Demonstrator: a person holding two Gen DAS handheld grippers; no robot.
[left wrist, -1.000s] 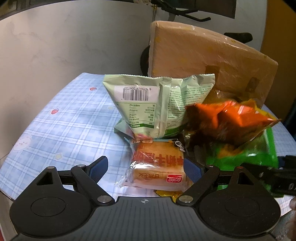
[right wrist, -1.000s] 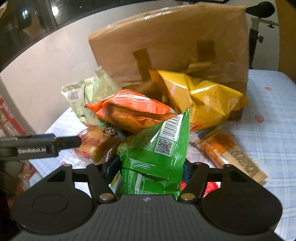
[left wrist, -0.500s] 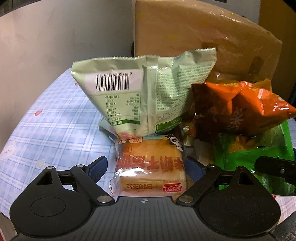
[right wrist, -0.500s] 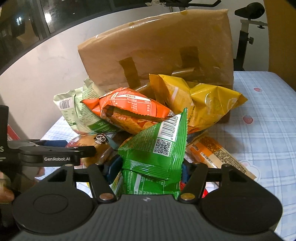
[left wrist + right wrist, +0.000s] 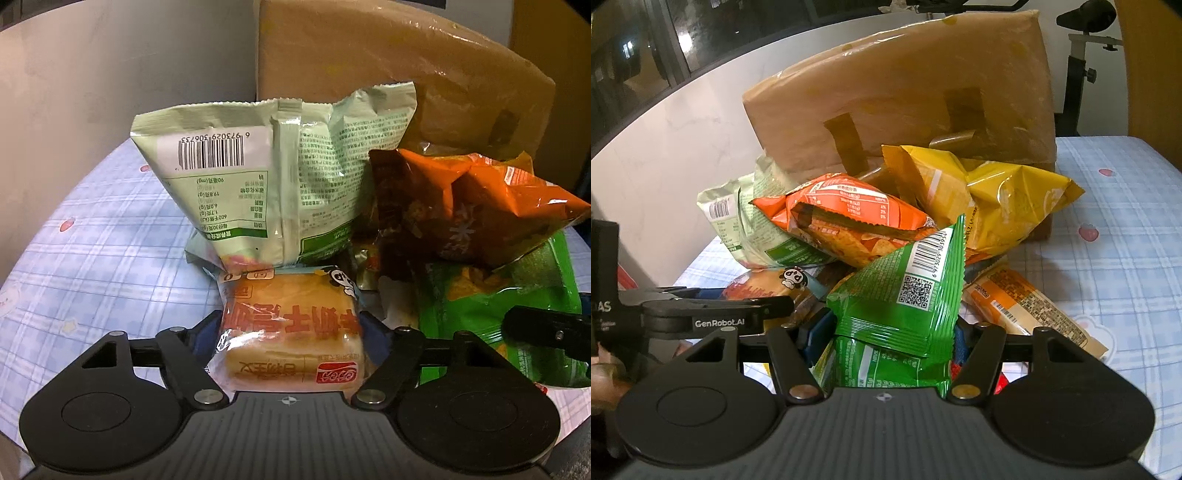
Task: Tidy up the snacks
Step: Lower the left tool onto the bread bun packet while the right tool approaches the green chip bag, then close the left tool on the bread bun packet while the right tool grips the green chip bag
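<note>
A pile of snacks lies on the checked tablecloth in front of a brown cardboard box [image 5: 388,74]. My left gripper [image 5: 290,332] is shut on a wrapped bread pack [image 5: 291,332] with red lettering at the near edge of the pile. Behind it stands a pale green bag [image 5: 277,184], with an orange chip bag [image 5: 472,206] to the right. My right gripper [image 5: 886,339] is shut on a bright green chip bag [image 5: 905,295]. The bread pack [image 5: 764,286] and the left gripper also show at the left of the right wrist view.
A yellow bag [image 5: 990,199] leans on the box [image 5: 905,96]. A flat orange-and-tan packet [image 5: 1027,310] lies on the cloth [image 5: 1126,258] to the right. A wall runs along the left. An exercise bike [image 5: 1082,55] stands behind the box.
My left gripper moved forward onto the bread pack and its jaws closed on it. My right gripper kept hold of the green bag and shifted slightly.
</note>
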